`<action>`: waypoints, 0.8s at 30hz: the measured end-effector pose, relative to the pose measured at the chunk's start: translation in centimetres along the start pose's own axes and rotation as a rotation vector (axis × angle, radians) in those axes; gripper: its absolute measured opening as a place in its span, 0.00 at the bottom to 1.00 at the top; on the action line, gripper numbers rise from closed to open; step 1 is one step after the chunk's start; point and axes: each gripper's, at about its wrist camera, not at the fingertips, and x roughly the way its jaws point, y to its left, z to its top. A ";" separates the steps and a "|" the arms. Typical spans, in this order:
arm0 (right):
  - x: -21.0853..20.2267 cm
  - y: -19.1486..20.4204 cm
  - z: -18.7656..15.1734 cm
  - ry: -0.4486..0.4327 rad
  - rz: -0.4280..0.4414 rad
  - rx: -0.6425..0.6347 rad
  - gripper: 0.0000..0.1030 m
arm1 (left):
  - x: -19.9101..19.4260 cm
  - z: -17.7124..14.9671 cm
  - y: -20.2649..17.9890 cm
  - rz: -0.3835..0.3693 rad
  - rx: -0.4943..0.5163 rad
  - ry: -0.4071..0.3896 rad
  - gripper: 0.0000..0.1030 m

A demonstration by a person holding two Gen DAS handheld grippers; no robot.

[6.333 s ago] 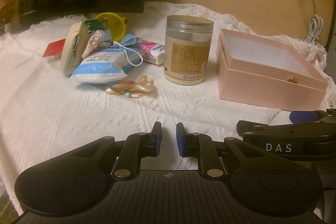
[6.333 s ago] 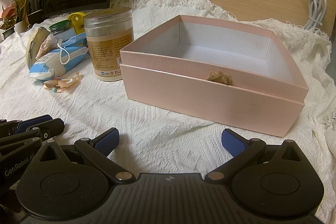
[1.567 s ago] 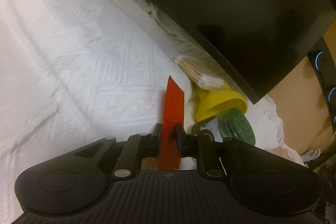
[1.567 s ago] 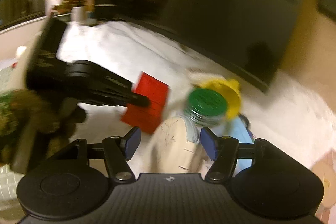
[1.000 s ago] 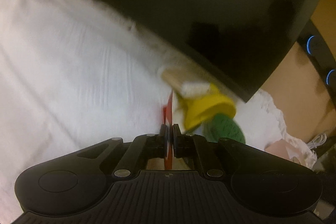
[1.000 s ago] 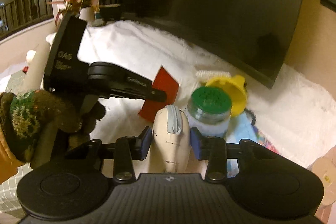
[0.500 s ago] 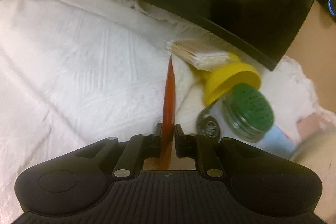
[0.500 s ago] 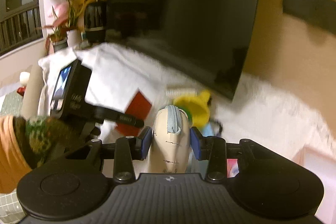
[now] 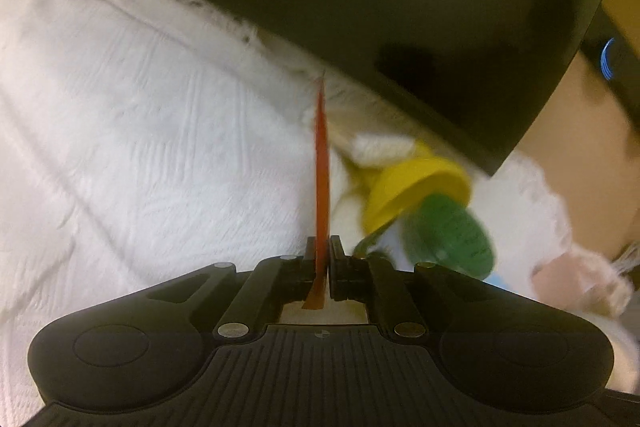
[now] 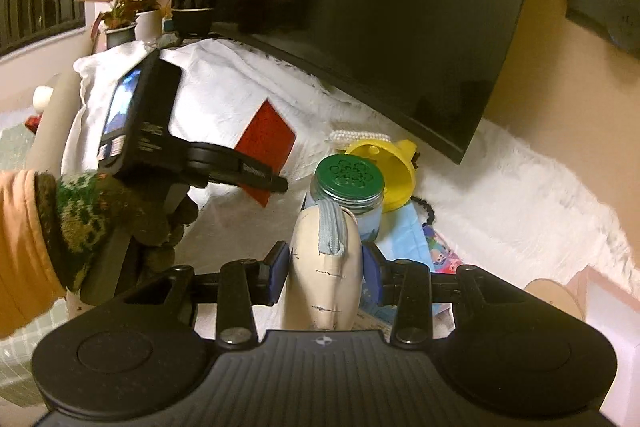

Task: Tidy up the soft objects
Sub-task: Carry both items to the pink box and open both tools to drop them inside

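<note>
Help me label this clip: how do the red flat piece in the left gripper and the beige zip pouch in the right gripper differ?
The red flat piece is thin, stiff-looking and plain; the beige zip pouch is plump, with a grey zipper and stitch marks. The left gripper is nearly closed on the red flat piece's edge; the right gripper stands wider around the pouch's bulging sides. Both are pinched and lifted off the white cloth.

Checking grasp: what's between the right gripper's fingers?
The beige zip pouch, upright, pinched between the right gripper fingers; shows in the right wrist view.
</note>
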 end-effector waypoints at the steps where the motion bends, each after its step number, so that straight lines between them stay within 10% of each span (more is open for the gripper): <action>1: 0.1 -0.4 0.2 0.006 0.010 0.024 0.38 | -0.4 0.3 0.0 -0.014 -0.006 -0.009 0.06; 14: -5.4 -7.9 3.8 -0.150 -0.021 0.211 0.38 | -5.9 4.5 -8.4 -0.181 0.131 -0.106 0.06; 24: -16.7 -20.0 0.2 -0.299 -0.190 0.416 0.38 | -3.3 1.9 -22.9 -0.491 0.258 0.073 0.07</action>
